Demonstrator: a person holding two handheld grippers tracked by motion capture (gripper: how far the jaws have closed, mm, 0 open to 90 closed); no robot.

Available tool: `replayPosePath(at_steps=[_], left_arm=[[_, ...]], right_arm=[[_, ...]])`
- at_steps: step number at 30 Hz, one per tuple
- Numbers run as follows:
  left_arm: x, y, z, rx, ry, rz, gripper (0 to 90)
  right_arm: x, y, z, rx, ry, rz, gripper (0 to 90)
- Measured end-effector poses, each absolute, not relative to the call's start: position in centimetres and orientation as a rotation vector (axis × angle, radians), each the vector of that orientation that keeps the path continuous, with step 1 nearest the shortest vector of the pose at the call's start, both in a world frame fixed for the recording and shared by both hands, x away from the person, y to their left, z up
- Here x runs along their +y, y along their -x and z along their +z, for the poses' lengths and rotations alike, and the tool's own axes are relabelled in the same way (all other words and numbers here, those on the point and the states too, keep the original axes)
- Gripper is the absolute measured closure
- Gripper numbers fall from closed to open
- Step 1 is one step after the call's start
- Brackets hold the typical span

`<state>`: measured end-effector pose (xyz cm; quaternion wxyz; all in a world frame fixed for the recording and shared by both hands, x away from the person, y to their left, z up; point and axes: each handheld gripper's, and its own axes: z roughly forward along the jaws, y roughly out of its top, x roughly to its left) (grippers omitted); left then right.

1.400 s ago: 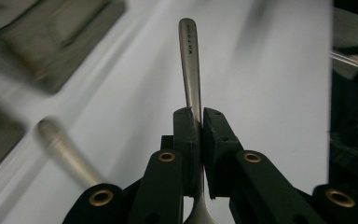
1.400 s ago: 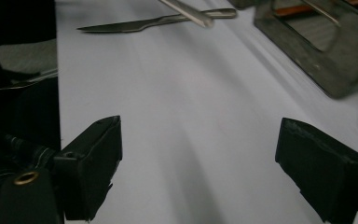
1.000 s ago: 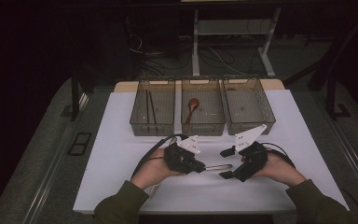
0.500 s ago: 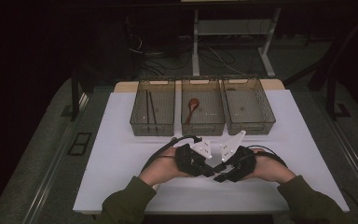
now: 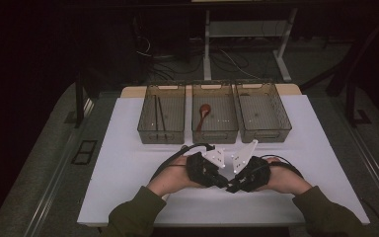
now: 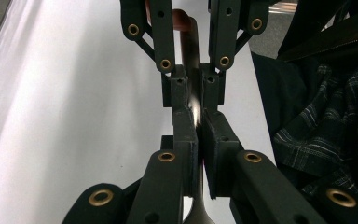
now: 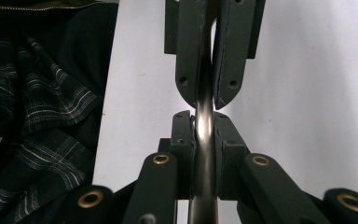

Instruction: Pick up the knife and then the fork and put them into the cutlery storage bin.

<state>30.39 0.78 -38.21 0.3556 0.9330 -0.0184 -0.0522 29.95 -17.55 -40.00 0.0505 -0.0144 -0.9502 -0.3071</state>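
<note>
Right fingers (image 7: 204,128) just closed on spoon handle (image 7: 204,140) (left (image 6: 196,133) too).

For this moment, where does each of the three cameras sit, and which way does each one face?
High view: above the person's side, looking forward and down on the white table and three bins; forearms, hands and both grippers show.
Left gripper view: rides the left gripper, looking along its jaws, shut on a metal utensil handle, facing the right gripper.
Right gripper view: rides the right gripper, whose jaws have just been closing on the same handle, facing the left gripper.
Shared: both gripper views show the handle and the opposite gripper.
</note>
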Motion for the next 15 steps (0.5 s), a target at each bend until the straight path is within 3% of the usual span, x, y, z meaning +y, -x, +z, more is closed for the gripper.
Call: replayPosePath(at_steps=[4, 6, 15], left_arm=[[0.9, -30.5, -38.1, -0.032, -2.409, -0.124, 81.3], [1.3, -30.6, -37.9, -0.009, -2.399, -0.099, 73.1], [4.9, -31.2, -36.5, 0.192, -2.268, -0.019, 50.0]], right_arm=[[-17.7, -29.9, -39.9, -2.895, 0.061, -0.936, 80.6], [-17.8, -30.1, -39.8, -2.907, 0.07, -0.947, 86.2], [-19.4, -31.1, -39.6, -2.952, 0.179, -0.945, 86.1]])
